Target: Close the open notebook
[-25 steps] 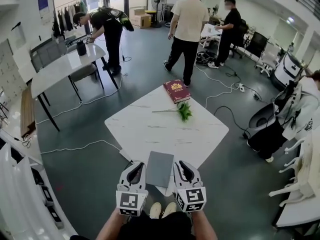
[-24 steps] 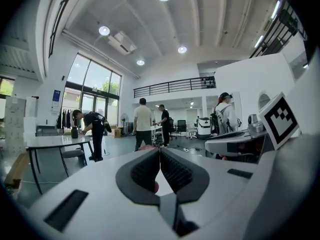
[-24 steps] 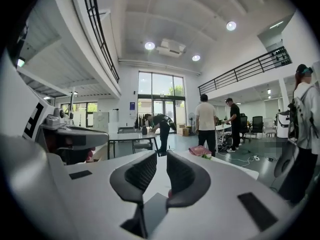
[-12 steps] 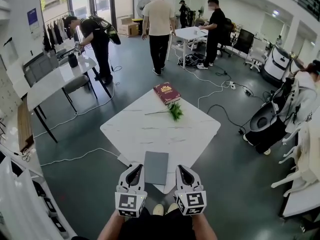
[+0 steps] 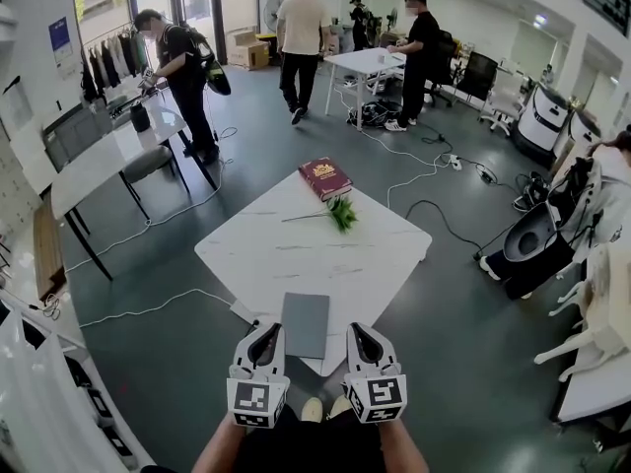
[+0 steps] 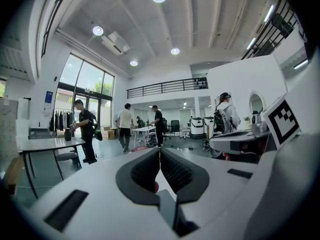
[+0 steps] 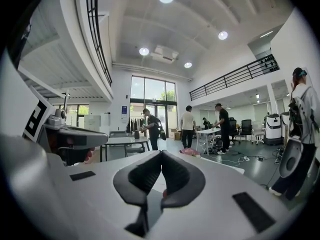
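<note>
A grey notebook [image 5: 305, 324] lies flat with its cover down on the near corner of the white marble table [image 5: 256, 254]. My left gripper [image 5: 266, 337] hangs just left of it and my right gripper [image 5: 361, 337] just right, both at the table's near edge and level with each other. In the left gripper view the gripper [image 6: 160, 153] has its jaws pressed together with nothing between them. The right gripper view shows its gripper [image 7: 161, 155] shut and empty as well. Neither touches the notebook.
A red book [image 5: 324, 177] lies at the table's far corner, with a green sprig [image 5: 340, 213] beside it. Cables run over the floor around the table. Several people stand farther back near other tables [image 5: 108, 156]. A dark chair [image 5: 537, 249] stands at the right.
Both grippers have drawn back a little toward me from the notebook's sides. The notebook has stayed flat and shut. The people at the back have walked farther off.
</note>
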A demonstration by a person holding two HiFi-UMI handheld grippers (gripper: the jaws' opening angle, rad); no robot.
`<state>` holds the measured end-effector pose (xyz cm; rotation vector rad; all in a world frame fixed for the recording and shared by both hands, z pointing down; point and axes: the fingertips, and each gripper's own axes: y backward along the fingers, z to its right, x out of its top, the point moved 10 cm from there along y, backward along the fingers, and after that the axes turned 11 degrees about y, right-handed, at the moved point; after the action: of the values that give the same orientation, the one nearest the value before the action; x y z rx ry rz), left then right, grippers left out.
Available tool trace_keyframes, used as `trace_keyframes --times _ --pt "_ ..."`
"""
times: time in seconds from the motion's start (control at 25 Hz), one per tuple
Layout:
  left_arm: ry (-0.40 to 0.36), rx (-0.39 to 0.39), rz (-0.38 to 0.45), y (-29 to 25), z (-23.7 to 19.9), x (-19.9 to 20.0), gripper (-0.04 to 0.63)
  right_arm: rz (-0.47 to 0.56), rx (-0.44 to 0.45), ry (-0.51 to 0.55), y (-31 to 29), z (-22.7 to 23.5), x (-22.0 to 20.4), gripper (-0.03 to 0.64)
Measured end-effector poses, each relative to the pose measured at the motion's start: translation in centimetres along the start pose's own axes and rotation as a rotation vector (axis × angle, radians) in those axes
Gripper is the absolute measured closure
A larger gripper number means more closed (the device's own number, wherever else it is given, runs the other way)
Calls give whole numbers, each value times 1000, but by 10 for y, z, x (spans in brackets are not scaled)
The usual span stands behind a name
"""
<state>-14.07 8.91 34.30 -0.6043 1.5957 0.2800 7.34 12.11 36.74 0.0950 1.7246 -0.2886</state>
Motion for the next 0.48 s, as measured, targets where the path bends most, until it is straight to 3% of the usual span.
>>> trace_keyframes --times 0.48 --pt "8 9 -11 0 -3 -3 571 -1 2 0 -4 1 3 600"
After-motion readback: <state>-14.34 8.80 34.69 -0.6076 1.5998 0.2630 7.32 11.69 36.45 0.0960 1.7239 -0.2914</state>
